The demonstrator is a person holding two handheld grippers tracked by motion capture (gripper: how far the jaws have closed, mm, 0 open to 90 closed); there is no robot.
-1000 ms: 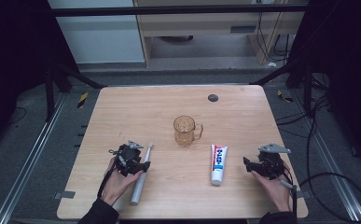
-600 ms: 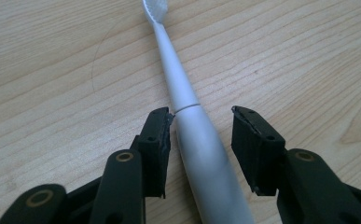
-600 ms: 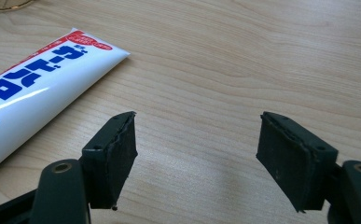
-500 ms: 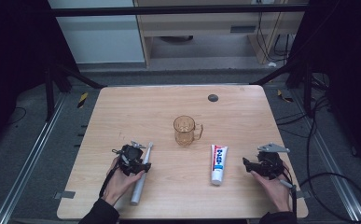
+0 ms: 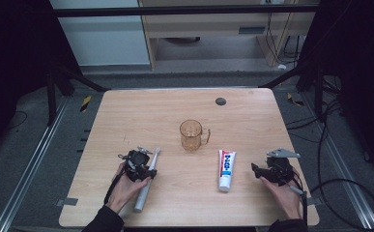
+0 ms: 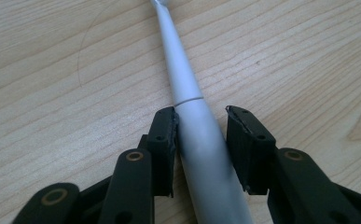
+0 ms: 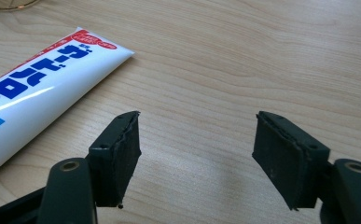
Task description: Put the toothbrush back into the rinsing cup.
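moved: your left gripper (image 5: 143, 169) has crept onto the toothbrush (image 6: 201, 135).
jaws: left narrow, straddling its handle, one side apart; right gripper (image 7: 206, 154) wide.
next: squeeze, then lift.

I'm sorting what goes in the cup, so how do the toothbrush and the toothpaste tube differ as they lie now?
The toothbrush is slim, round and plain grey-white; the toothpaste tube is flat, wider and white with red and blue print. The toothbrush lies between the jaws of the left gripper, one jaw touching it; the tube lies free, beside the open right gripper. Both lie flat on the table.
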